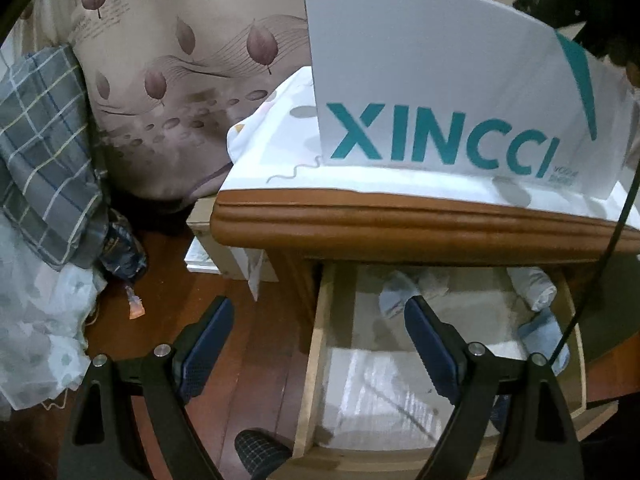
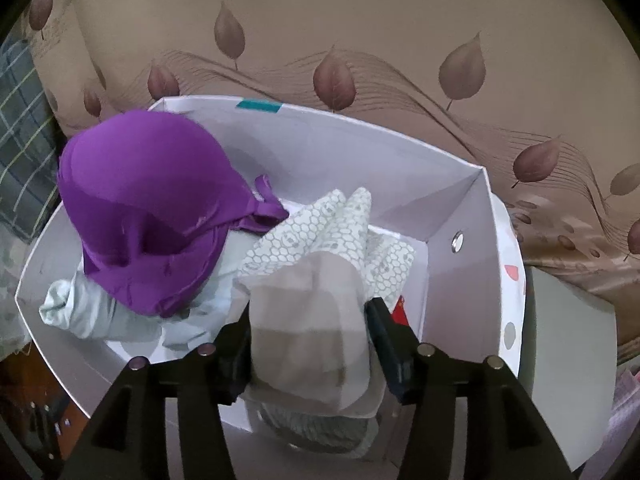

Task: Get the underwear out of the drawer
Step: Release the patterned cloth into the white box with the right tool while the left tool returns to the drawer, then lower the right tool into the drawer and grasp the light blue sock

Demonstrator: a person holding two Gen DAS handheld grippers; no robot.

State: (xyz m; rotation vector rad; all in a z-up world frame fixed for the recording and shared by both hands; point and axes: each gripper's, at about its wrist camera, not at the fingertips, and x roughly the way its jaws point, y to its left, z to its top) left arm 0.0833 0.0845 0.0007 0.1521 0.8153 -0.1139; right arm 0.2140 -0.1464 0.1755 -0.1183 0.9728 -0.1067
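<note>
Left gripper (image 1: 320, 344): jaws wide apart, nothing between the pads. It hangs over the left wall of the open drawer (image 1: 310, 364), tilted downward; one finger is above the floor (image 1: 256, 352), the other above the drawer interior. Ahead of the right finger, toward the drawer's back, lies a pale crumpled garment (image 1: 396, 294). Further right: a white roll (image 1: 536, 284) and a light-blue piece (image 1: 540, 330). Above and beyond the gripper, on the cabinet top (image 1: 400, 216), stands the white box (image 1: 440, 80) with teal lettering.

Right gripper (image 2: 308, 344): jaws part-open, over the box (image 2: 460, 200). A white underwear piece (image 2: 308, 312) with a sheer panel and honeycomb print sits between the fingers. It reaches both pads, but whether they press on it I cannot tell. Ahead and to the left, inside the box, a purple bra (image 2: 148, 204) rests on a pale-green garment (image 2: 92, 312). A leaf-print curtain (image 2: 360, 40) is behind.
</note>
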